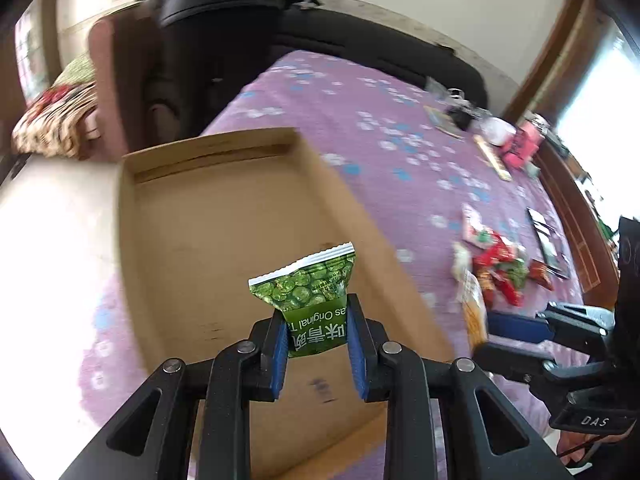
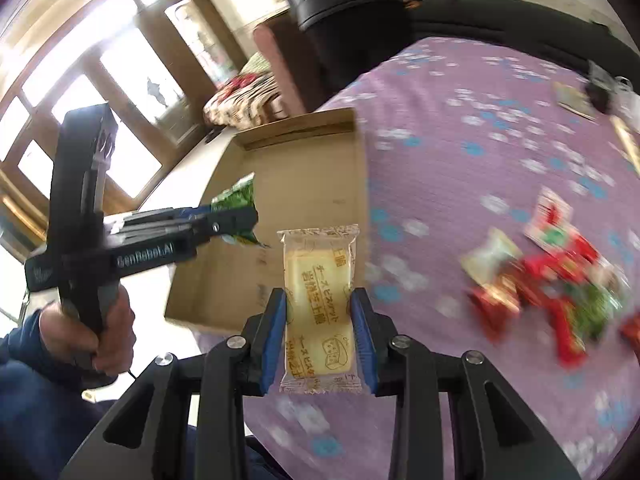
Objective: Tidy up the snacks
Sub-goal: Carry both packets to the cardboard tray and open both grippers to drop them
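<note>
Left gripper (image 1: 318, 320) clamps a green pea packet (image 1: 310, 294) above the cardboard box (image 1: 168, 240); right gripper (image 2: 320, 324) clamps a cheese biscuit packet (image 2: 318, 304) beside it. Releasing early risks the biscuit landing outside.

The left gripper (image 1: 316, 320) pinches a green pea snack packet (image 1: 310, 294) between its blue pads (image 1: 357, 354), holding it upright over the open cardboard box (image 1: 224, 240), whose floor is bare. The box rests on a purple cloth with pale flower prints (image 1: 360, 120), and to its right a blurred heap of red, green and white snack packets (image 1: 500, 264) lies on that cloth. At the right edge the right gripper (image 1: 516, 338) reaches in just beside the box, gripping a yellowish packet (image 1: 474, 312), seen edge-on and blurred.
</note>
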`<state>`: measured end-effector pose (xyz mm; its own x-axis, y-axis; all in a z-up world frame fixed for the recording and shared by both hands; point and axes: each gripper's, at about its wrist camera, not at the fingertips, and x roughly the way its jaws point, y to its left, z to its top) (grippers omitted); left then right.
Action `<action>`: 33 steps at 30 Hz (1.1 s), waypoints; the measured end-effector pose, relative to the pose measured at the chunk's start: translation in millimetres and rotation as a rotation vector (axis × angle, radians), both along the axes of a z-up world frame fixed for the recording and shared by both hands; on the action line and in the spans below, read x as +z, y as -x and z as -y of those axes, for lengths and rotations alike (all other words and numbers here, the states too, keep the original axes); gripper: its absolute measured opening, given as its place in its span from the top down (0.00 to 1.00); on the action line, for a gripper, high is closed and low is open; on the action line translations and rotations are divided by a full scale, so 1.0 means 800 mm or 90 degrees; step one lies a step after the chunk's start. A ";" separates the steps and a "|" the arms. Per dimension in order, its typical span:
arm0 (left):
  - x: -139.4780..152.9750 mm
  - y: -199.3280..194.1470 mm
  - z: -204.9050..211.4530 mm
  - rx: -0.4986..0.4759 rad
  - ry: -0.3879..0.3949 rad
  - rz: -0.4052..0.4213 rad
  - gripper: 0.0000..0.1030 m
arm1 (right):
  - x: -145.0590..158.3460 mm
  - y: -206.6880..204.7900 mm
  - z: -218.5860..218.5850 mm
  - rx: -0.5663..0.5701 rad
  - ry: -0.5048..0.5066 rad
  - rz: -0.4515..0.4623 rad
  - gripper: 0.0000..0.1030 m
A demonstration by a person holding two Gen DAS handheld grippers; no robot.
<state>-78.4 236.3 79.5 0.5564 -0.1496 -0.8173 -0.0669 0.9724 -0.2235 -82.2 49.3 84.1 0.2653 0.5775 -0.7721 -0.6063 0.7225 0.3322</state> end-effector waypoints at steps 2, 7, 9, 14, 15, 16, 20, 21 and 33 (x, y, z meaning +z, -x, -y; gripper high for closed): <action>-0.005 0.004 -0.014 0.011 -0.005 -0.006 0.74 | -0.007 -0.009 -0.026 0.010 -0.001 -0.012 0.69; -0.018 0.010 -0.030 0.017 -0.013 -0.020 0.74 | -0.033 -0.025 -0.071 0.019 0.023 -0.041 0.69; -0.022 0.011 -0.036 0.017 -0.014 -0.024 0.74 | -0.039 -0.028 -0.079 0.014 0.034 -0.041 0.69; -0.032 0.005 -0.041 0.006 -0.018 -0.030 0.74 | -0.050 -0.031 -0.086 0.000 0.053 -0.047 0.69; -0.033 0.004 -0.041 0.006 -0.017 -0.031 0.74 | -0.052 -0.032 -0.088 -0.004 0.058 -0.047 0.69; -0.034 0.003 -0.042 0.004 -0.015 -0.032 0.74 | -0.054 -0.033 -0.089 -0.007 0.060 -0.049 0.69; -0.034 -0.004 -0.043 0.001 -0.014 -0.031 0.74 | -0.059 -0.040 -0.096 -0.013 0.066 -0.052 0.69; -0.035 -0.006 -0.043 0.000 -0.013 -0.031 0.74 | -0.059 -0.040 -0.097 -0.013 0.067 -0.052 0.69; -0.041 -0.021 -0.050 0.008 0.003 -0.037 0.74 | -0.061 -0.044 -0.103 -0.009 0.079 -0.054 0.68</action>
